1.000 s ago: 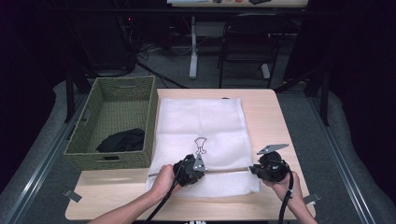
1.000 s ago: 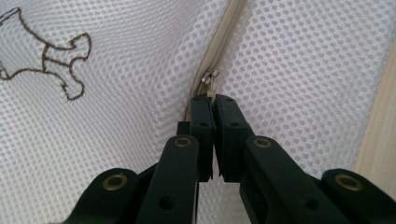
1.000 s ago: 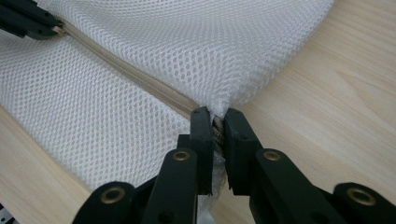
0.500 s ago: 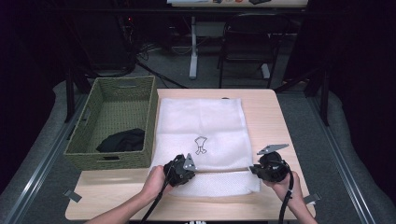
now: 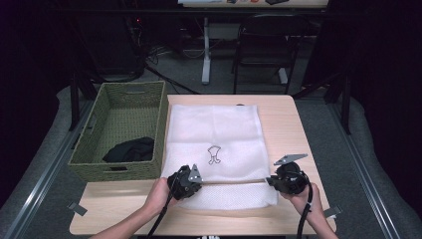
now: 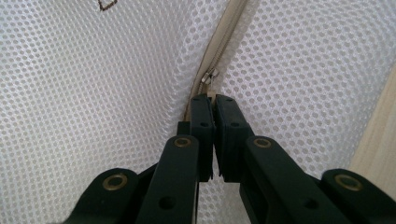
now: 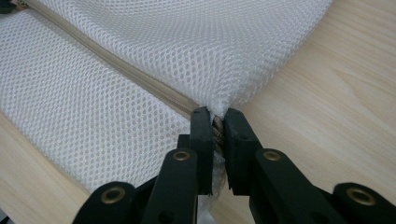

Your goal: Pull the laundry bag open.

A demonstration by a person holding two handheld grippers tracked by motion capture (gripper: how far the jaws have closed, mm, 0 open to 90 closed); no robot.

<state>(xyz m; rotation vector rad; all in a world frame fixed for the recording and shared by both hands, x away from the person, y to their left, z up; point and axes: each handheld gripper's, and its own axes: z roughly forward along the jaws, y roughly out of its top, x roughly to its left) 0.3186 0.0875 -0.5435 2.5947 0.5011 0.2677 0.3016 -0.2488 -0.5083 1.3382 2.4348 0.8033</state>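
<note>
Lying flat on the light wooden worktop (image 5: 288,124), a white mesh laundry bag (image 5: 214,134) is spread between the two grippers, its small dark printed emblem (image 5: 214,155) near the middle. A beige zipper (image 5: 234,181) runs left to right across the near part of the bag. The left gripper (image 5: 185,183) is held at the zipper's left end; in the left gripper view its fingers (image 6: 201,116) are pressed together, almost no gap between them, right at the metal zipper pull (image 6: 208,78), on the zipper tape just below it. The right gripper (image 5: 288,180) is held at the bag's right edge, and in the right gripper view its fingers (image 7: 201,128) are pinched on the mesh and the zipper's end. A green woven basket (image 5: 89,144) stands just left of the bag, a dark garment (image 5: 130,149) lying in its near part.
</note>
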